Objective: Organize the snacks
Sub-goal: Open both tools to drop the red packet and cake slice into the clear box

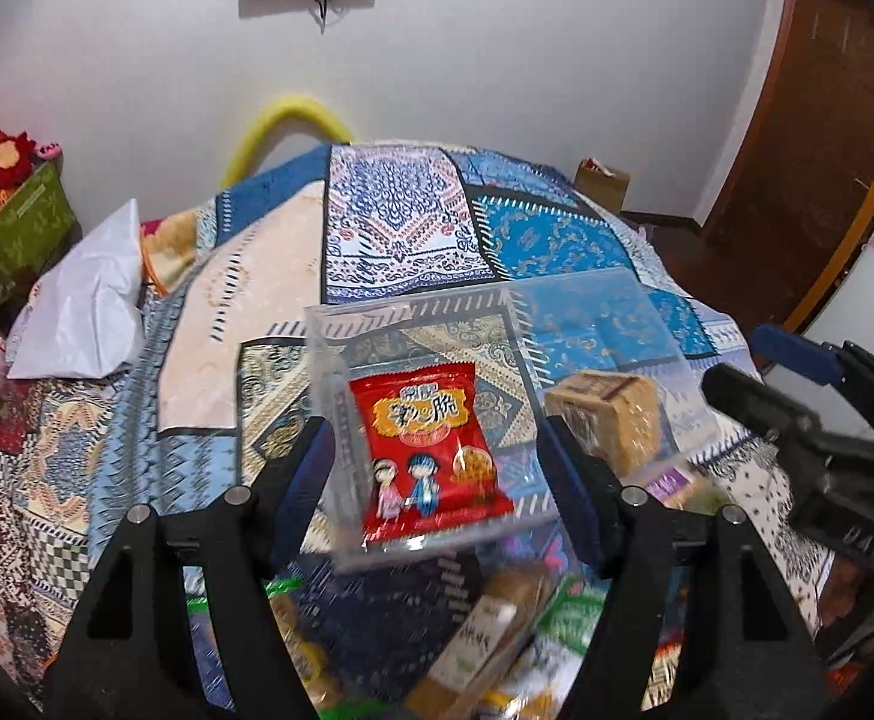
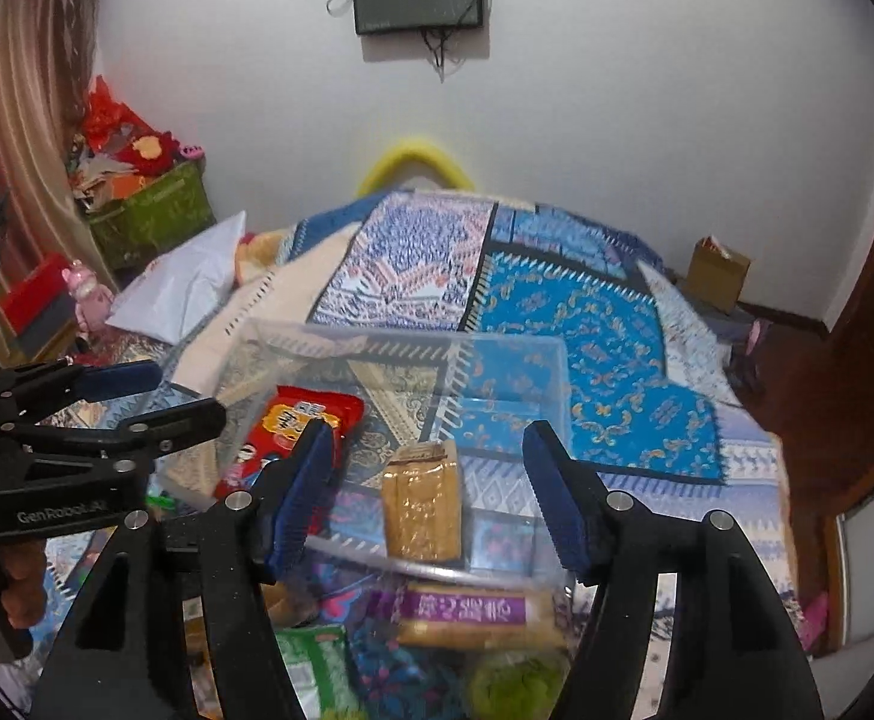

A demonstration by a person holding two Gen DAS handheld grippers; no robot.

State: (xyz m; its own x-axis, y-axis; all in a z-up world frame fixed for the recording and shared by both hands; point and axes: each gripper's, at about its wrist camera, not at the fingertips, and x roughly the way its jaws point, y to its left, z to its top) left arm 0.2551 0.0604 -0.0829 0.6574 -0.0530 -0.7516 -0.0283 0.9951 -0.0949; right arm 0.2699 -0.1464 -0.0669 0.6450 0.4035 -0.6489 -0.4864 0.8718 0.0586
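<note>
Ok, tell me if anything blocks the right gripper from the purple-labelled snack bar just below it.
Nothing visible blocks it. The purple-labelled snack bar lies on top of the loose pile, in front of the clear box, directly beneath the open right gripper, whose jaws hold nothing.

Box: clear plastic box [image 2: 515,354] on patchwork bed [image 2: 617,324].
Inside: red snack packet [image 2: 293,420] at nine o'clock, gold-wrapped cake [image 2: 422,507] centre.
Right hand-held gripper [image 2: 428,492]: jaws apart, empty.

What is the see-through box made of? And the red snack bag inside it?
The see-through box looks like clear hard plastic: the patterned cloth shows straight through its walls, and the rims glint. The red snack bag looks like glossy plastic film or foil: it shines, crinkles, and has a zigzag sealed top edge. Which of the two, I can't tell.
</note>
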